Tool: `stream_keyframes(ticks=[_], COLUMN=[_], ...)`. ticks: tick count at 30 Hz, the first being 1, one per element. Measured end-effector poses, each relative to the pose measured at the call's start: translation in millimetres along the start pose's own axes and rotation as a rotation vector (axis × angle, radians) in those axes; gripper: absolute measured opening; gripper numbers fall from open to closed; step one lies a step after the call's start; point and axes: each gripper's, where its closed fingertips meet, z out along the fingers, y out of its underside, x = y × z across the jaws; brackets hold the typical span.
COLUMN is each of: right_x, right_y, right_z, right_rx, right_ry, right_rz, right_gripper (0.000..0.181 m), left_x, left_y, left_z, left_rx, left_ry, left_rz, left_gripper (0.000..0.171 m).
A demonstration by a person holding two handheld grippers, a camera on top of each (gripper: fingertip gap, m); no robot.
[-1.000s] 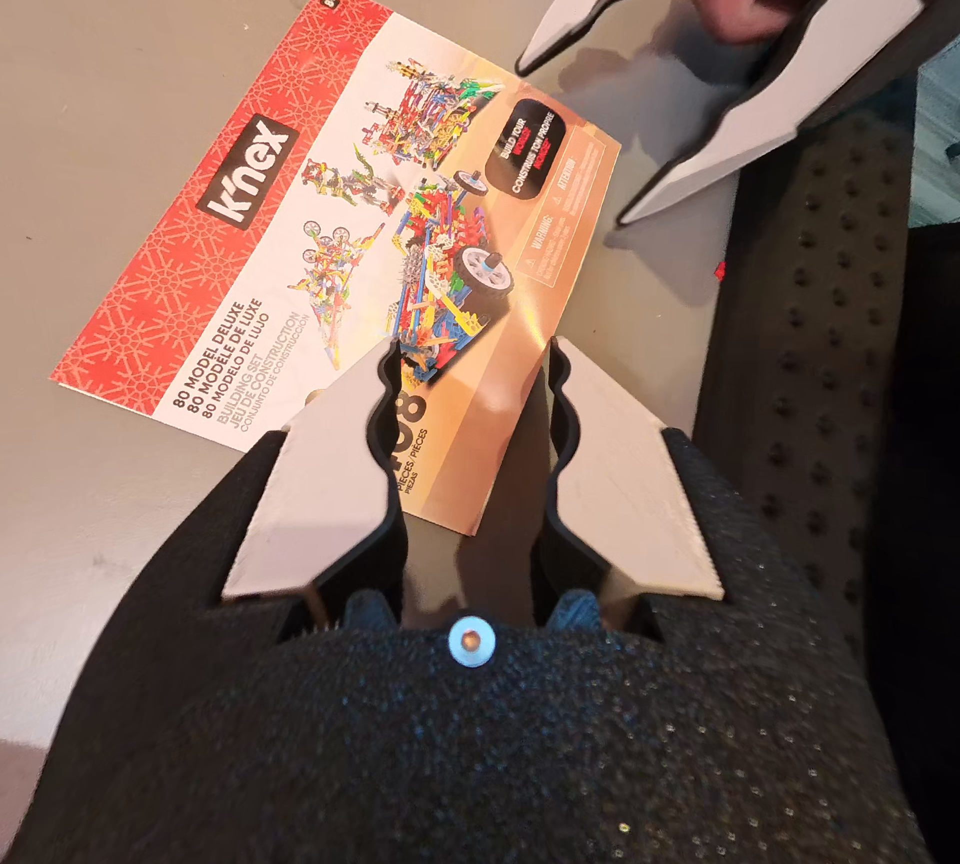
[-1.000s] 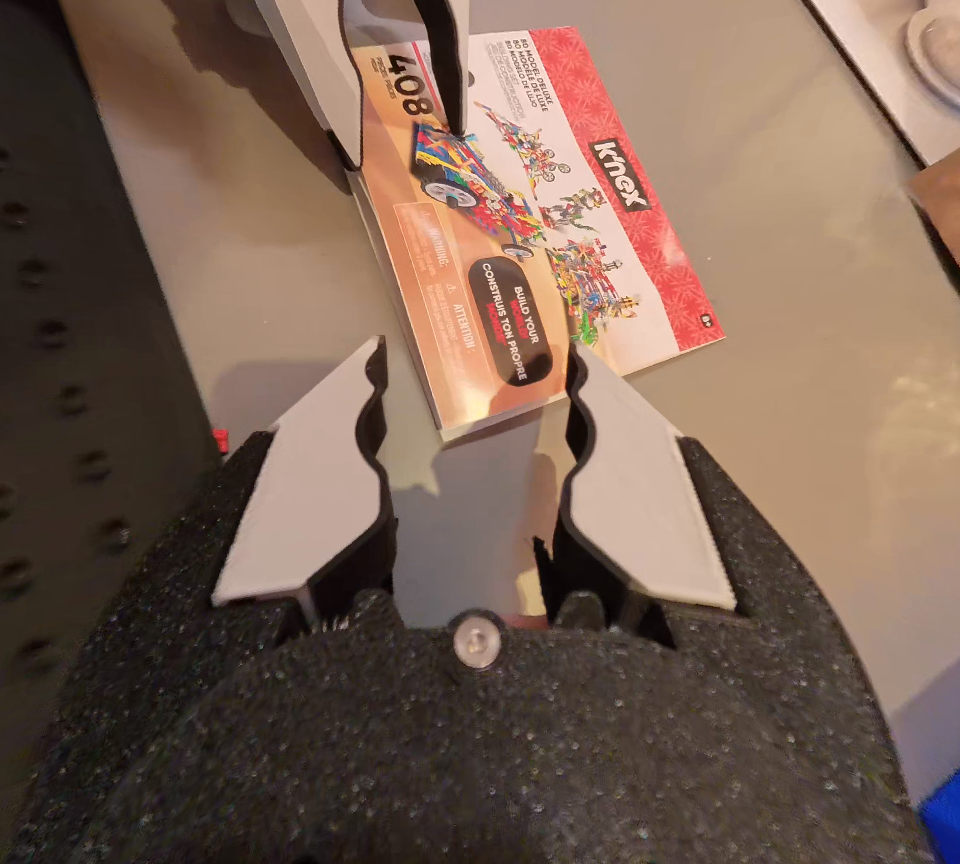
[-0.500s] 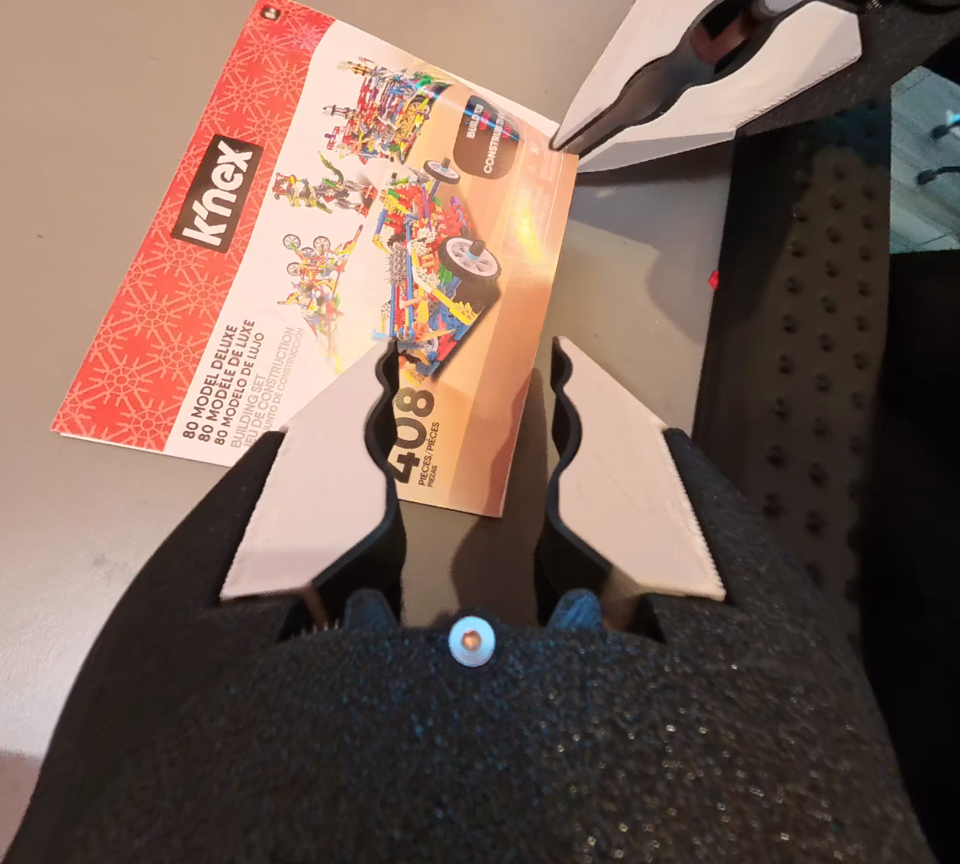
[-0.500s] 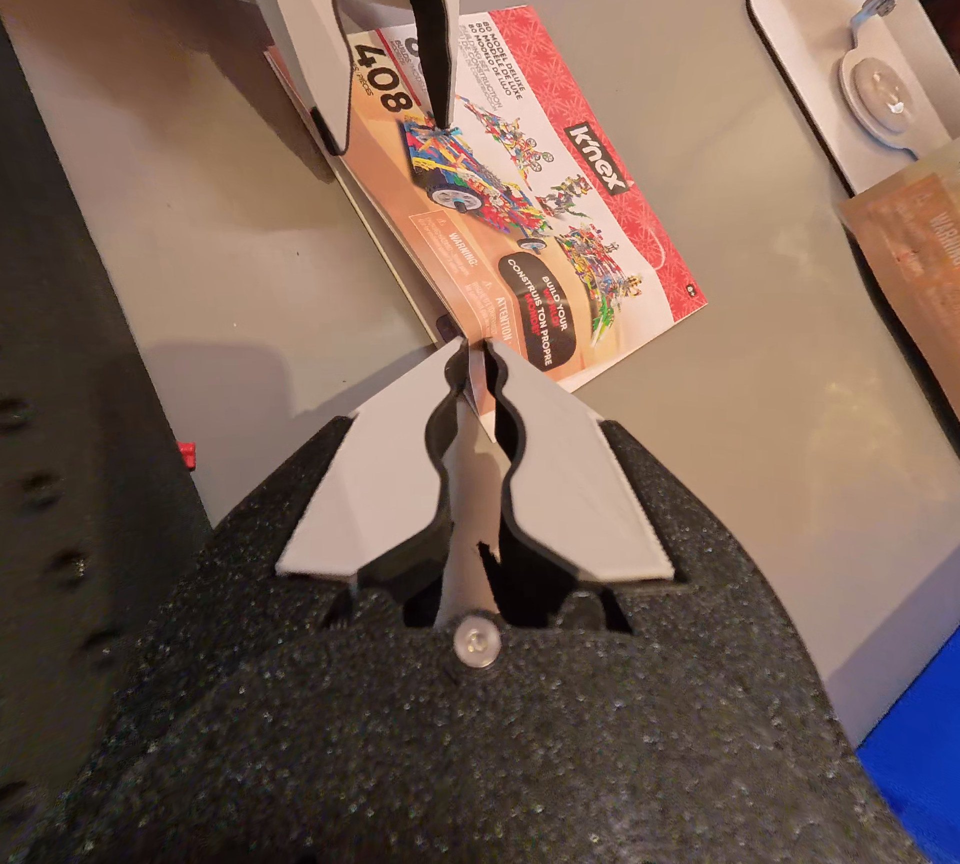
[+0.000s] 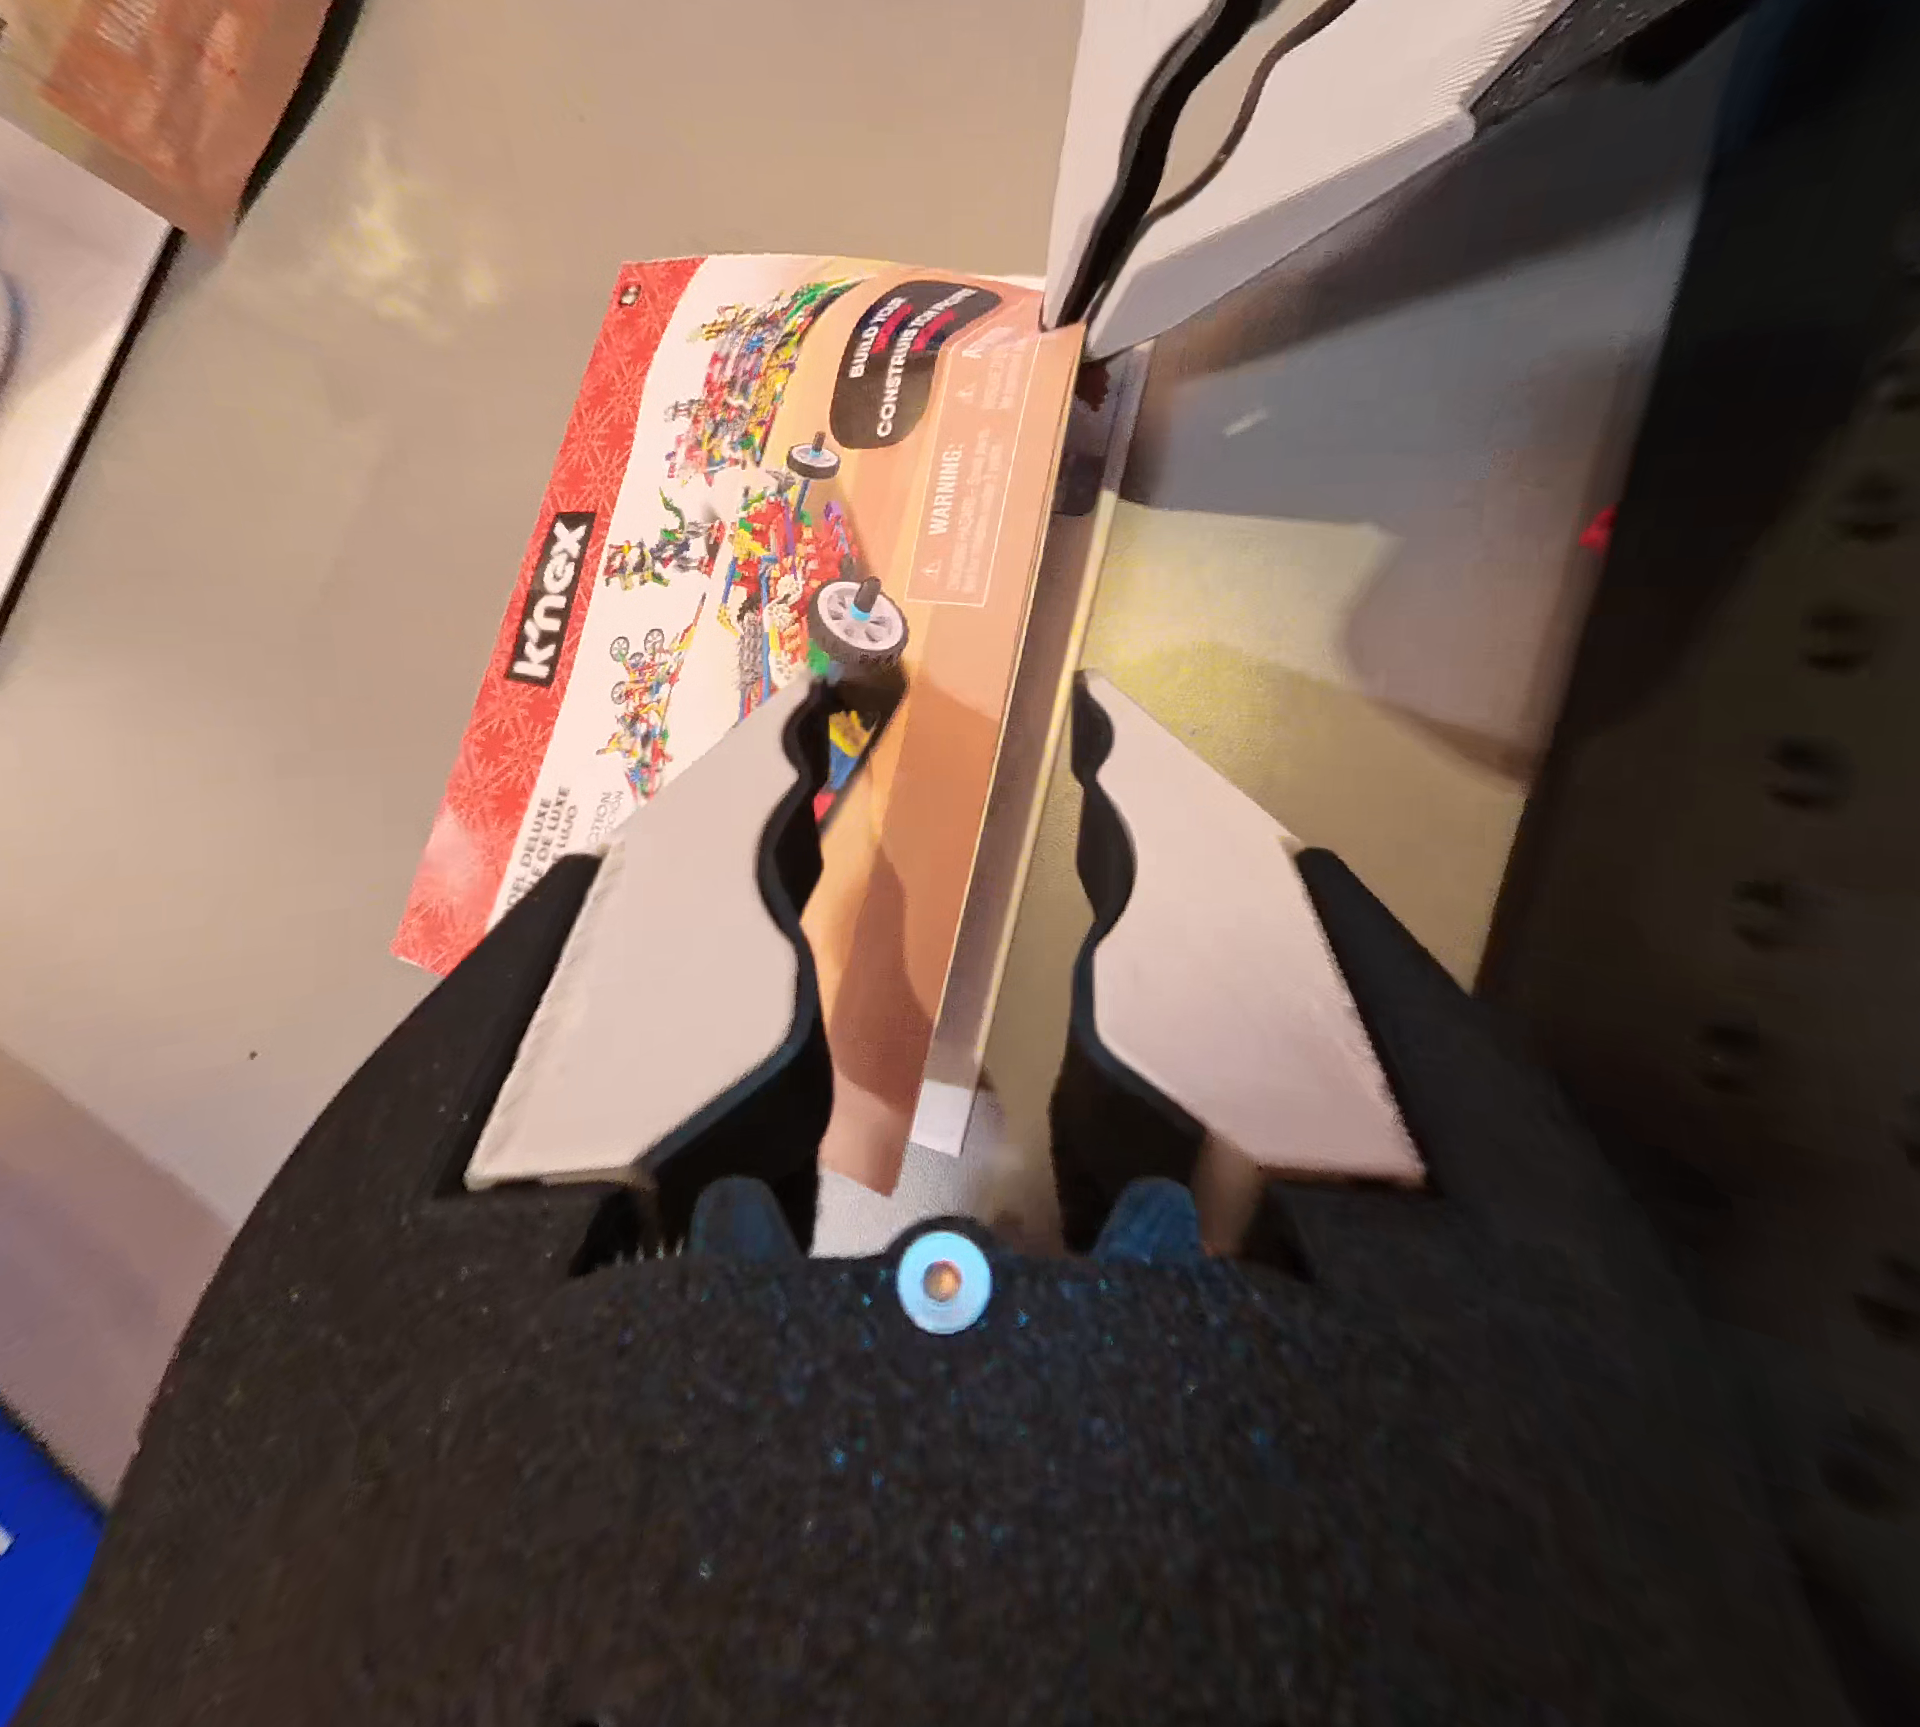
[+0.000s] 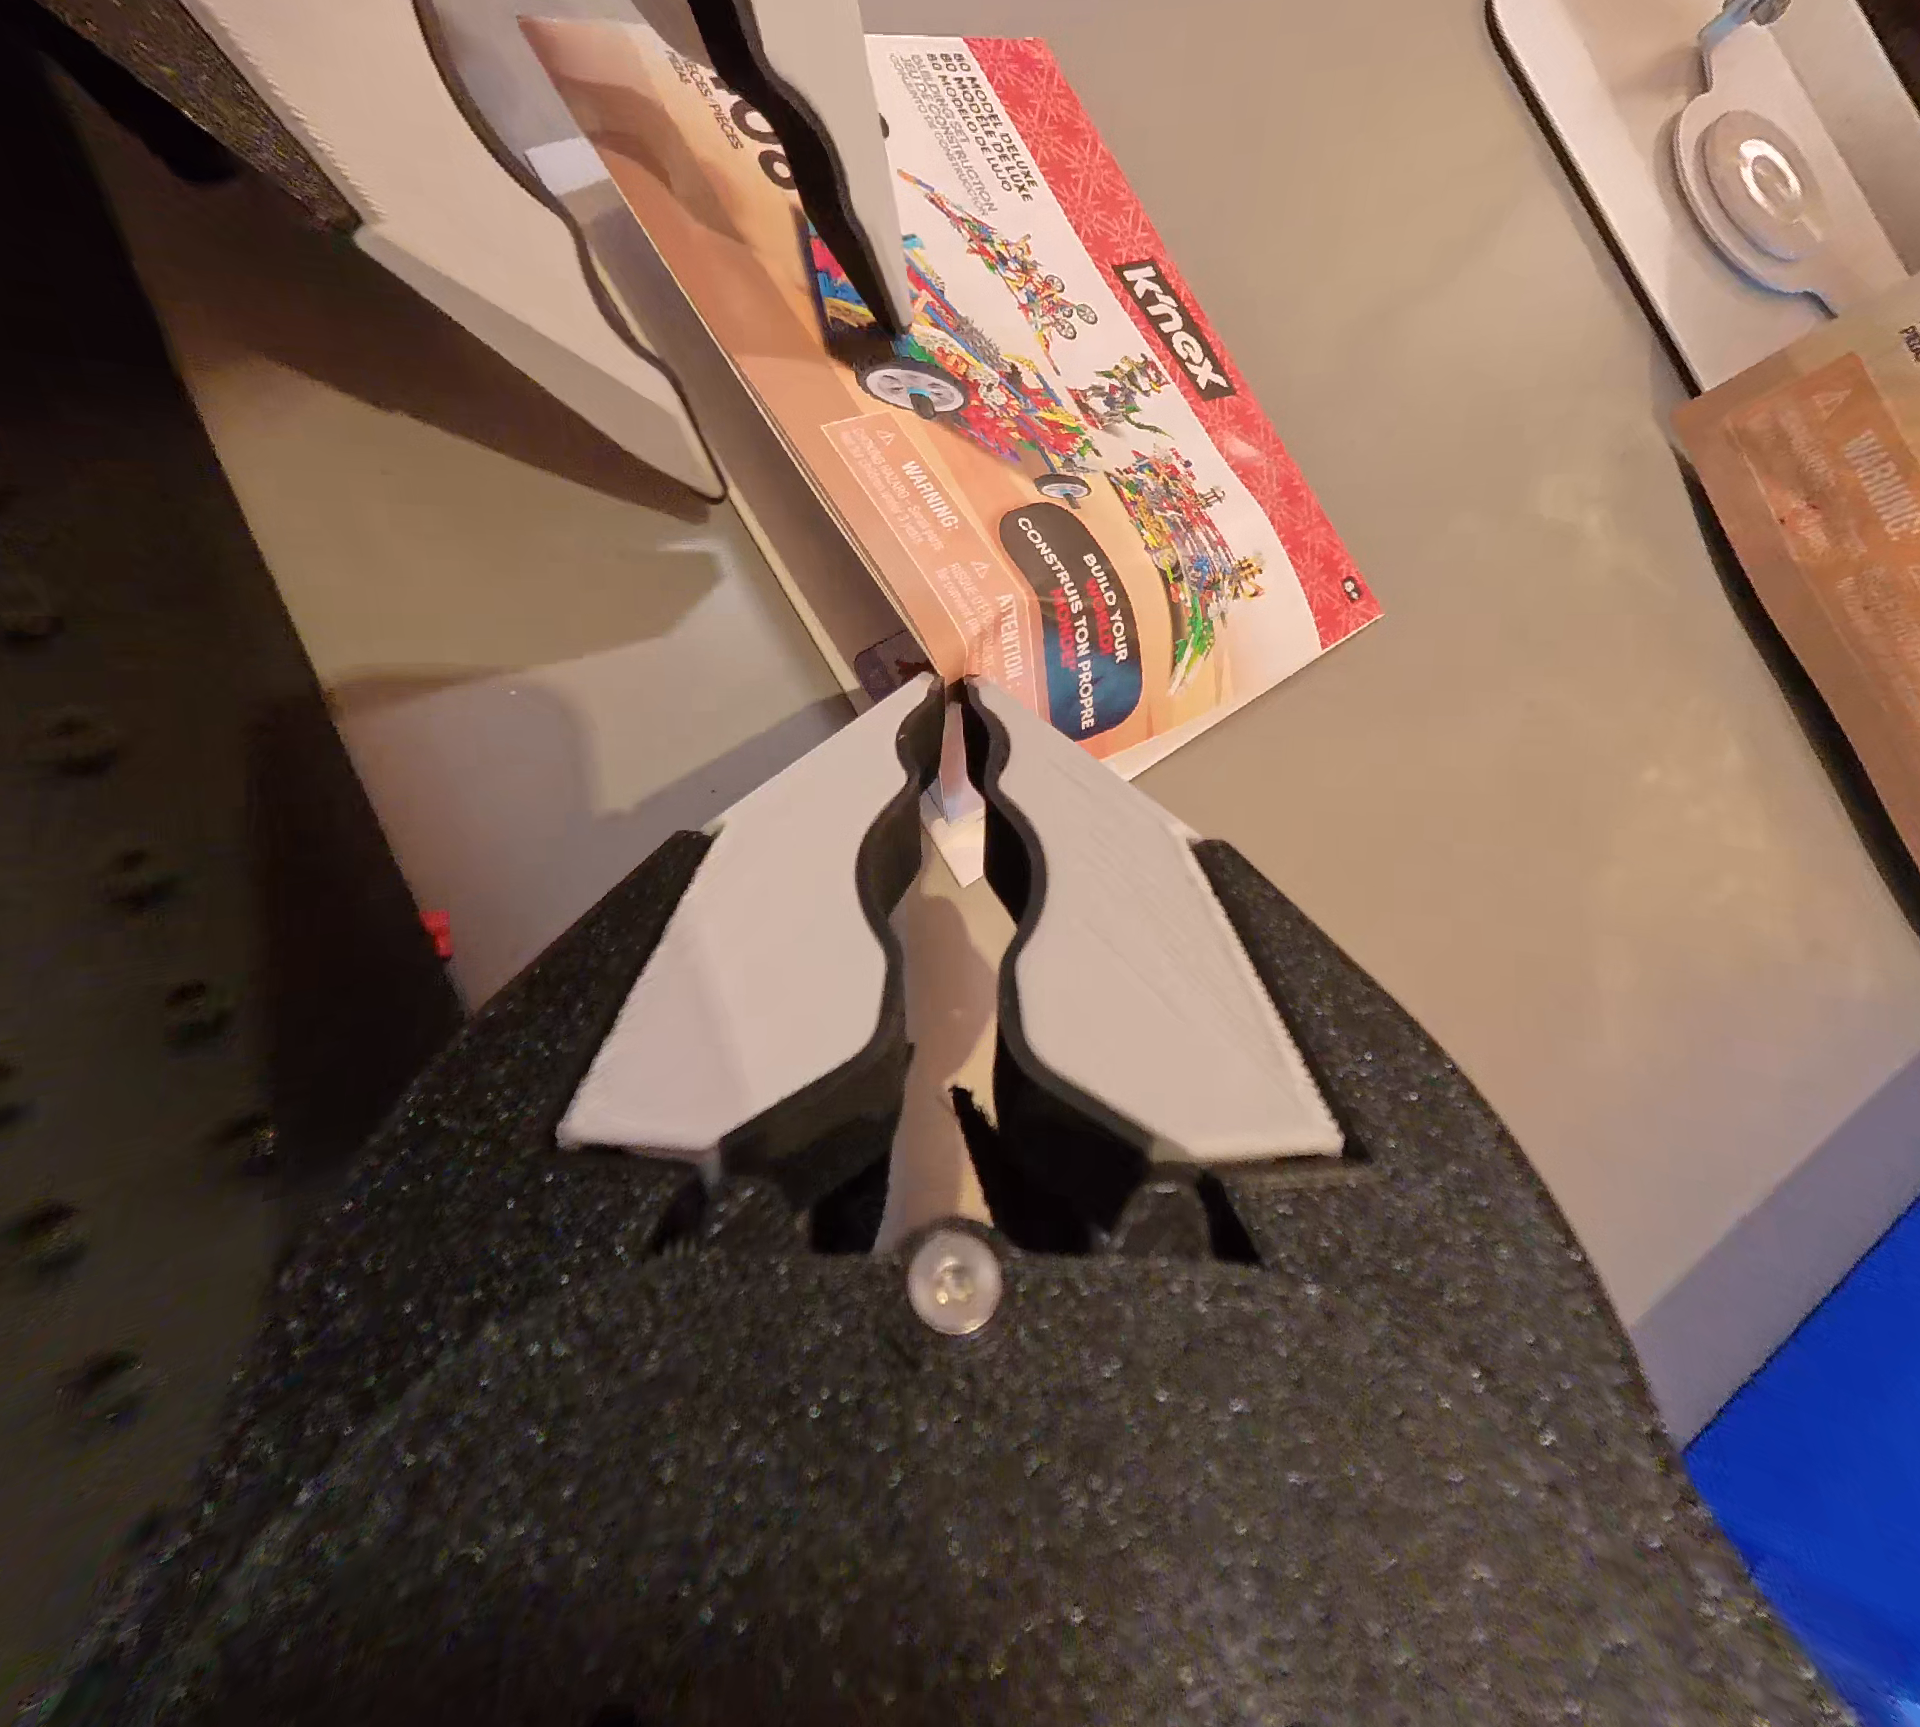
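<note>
The booklet lies on the grey tabletop, mid-frame in both views, with its red-banded side flat. The right tongs are together, pinched on the near corner of the cover. That corner is lifted a little, and a white page corner shows beneath it between the fingers. In the left wrist view the same tongs come down from the upper right onto that corner of the booklet.

The left tongs are apart. The raised cover edge runs between their fingers, and I can't tell whether either finger touches it. From the right wrist view the left tongs hang at the upper left, one tip over the printed car.

So the cover is gripped and partly up along one edge, while the rest of the booklet is flat and shut.

A black dotted mat borders the tabletop just beside the lifted edge, and a small red bit sits at its border. On the far side of the booklet bare tabletop runs to a white pad and a brown card, both well apart from it. Something blue sits at the lower right.
</note>
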Motion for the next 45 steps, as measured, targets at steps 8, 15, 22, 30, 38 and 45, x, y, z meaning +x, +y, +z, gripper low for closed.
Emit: stream_keyframes(ticks=[8,15,22,30,38,45], right_x=[-5.3,1.0,-10.0,-21.9,-26.2,-19.1], right_y=[-7.0,-24.0,-9.7,16.9,18.4,18.2], right_z=[-7.8,-31.3,-22.8,13.7,10.3,6.5], right_rx=[0.003,0.108,0.066,-0.076,-0.071,-0.059], right_ry=[-0.003,0.032,-0.033,-0.104,-0.147,-0.207], right_rz=[-0.011,0.044,0.062,0.122,0.171,0.260], right_gripper=[0.000,0.016,0.017,0.000,0.000,0.007], left_x=[-0.3,-6.4,-16.4,-88.5,-174.3,-172.8], left_y=[3.8,-8.8,-30.9,-67.6,-42.3,-30.7], left_z=[-10.3,-20.0,-33.2,-48.1,29.7,72.2], left_rx=[0.003,0.025,0.030,0.043,-0.161,-0.151], left_ry=[-0.049,-0.033,0.093,0.125,0.000,0.024], left_rz=[0.018,0.002,-0.079,-0.071,0.049,0.078], left_gripper=[0.017,0.000,0.000,0.000,0.000,0.000])
